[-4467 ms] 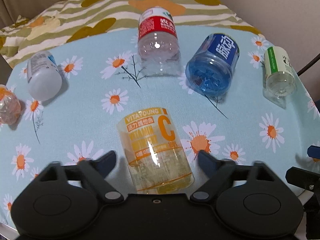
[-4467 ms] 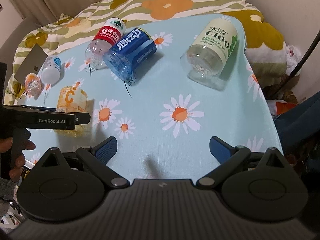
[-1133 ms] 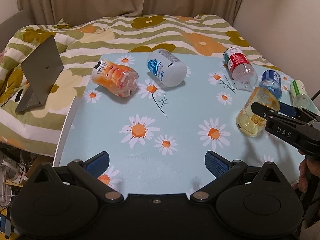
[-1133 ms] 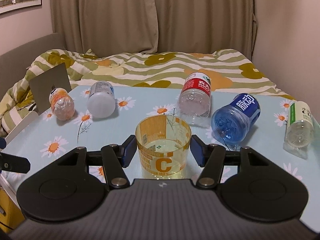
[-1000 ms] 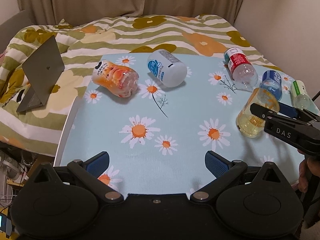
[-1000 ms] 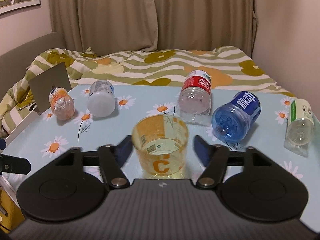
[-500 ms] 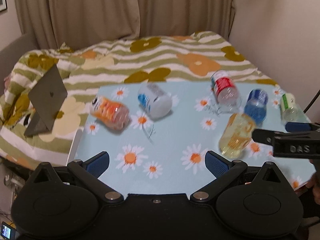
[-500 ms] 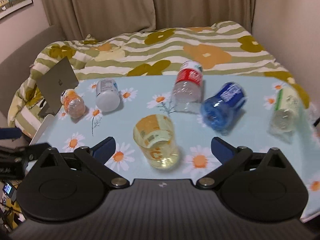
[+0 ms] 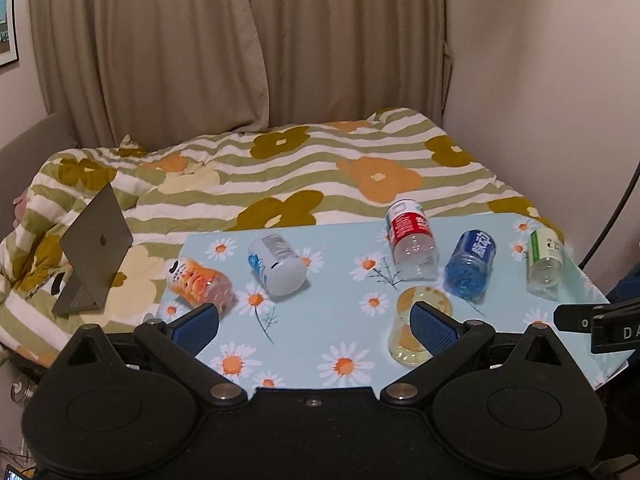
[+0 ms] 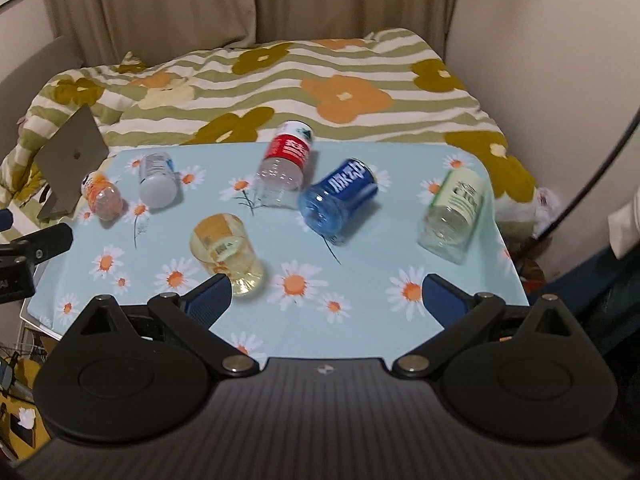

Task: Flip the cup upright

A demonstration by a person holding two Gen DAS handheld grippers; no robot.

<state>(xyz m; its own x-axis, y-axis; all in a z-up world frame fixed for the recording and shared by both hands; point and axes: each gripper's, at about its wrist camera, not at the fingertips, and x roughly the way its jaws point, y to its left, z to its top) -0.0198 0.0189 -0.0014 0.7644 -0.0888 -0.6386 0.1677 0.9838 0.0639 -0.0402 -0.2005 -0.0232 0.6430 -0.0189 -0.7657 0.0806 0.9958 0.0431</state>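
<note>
A clear yellow cup (image 10: pixel 226 254) stands upright, mouth up, on the daisy-print table (image 10: pixel 380 240). In the left wrist view the cup (image 9: pixel 412 328) shows partly behind my left gripper's right finger. My right gripper (image 10: pixel 326 298) is open and empty, pulled back above the table's near edge, apart from the cup. My left gripper (image 9: pixel 316 324) is open and empty, held back over the near left of the table. Its body shows at the left edge of the right wrist view (image 10: pixel 24 256).
Several cut bottle cups lie on their sides: orange (image 10: pixel 102 196), white (image 10: pixel 157 184), red-labelled (image 10: pixel 285 164), blue (image 10: pixel 340 196), green-labelled (image 10: pixel 454 212). A bed with a flowered quilt (image 10: pixel 320 92) lies behind. A grey laptop (image 9: pixel 94 252) stands at left.
My right gripper opened, let go of the yellow cup standing upright, and drew back and up. My left gripper also pulled back and rose.
</note>
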